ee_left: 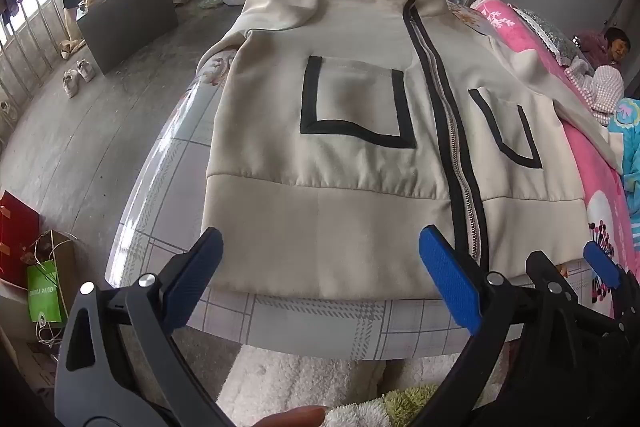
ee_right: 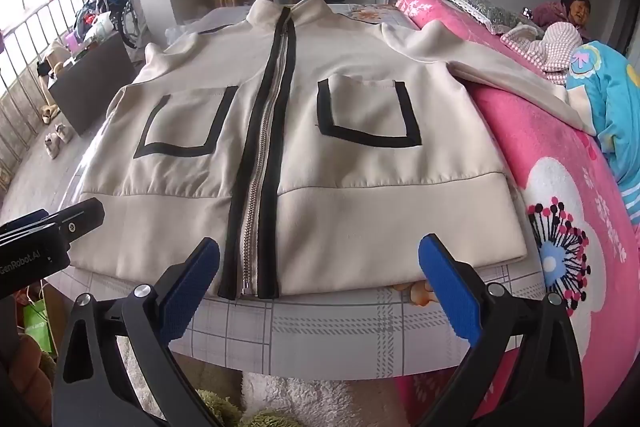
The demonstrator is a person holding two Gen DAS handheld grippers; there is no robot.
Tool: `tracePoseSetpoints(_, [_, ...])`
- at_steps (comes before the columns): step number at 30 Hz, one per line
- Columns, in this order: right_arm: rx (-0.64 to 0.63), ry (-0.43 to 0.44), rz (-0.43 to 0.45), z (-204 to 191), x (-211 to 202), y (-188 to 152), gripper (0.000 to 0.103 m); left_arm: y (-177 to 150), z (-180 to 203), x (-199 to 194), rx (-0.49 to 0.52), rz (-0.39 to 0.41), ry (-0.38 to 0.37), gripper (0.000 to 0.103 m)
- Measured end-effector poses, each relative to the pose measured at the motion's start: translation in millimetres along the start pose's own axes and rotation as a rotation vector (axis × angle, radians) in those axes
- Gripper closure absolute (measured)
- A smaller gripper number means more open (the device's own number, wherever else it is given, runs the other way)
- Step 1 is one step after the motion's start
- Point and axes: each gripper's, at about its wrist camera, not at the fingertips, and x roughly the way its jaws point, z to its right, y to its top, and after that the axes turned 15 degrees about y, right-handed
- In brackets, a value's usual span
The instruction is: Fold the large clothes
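Left gripper (ee_left: 320,263) at 6 o'clock, fingers spread, empty — the cream jacket (ee_left: 360,131) lies flat, zipped and unfolded on the table (ee_left: 320,323) toward 12. Right gripper (ee_right: 320,263) likewise spread — every fold apparently remains.

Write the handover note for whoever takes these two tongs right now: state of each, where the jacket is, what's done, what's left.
Left tongs: open, empty, hanging over the near hem on the left side.
Right tongs: open, empty, hanging over the near hem by the bottom of the zip.
Jacket: flat on the table, front up, zipped shut, collar at the far end. Its right-hand sleeve trails onto the pink blanket; the other sleeve is bunched near the far left shoulder.
Done: jacket spread out; no fold made yet.
Left: bring in both sleeves, then fold the body.
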Motion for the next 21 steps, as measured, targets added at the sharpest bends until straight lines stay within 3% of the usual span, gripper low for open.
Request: tracePoseSetpoints(21, [-0.005, 0.014, -0.001, -2.1, 0.2, -0.1, 0.006, 0.0, 0.5, -0.2, -0.003, 0.005, -0.001, 0.008])
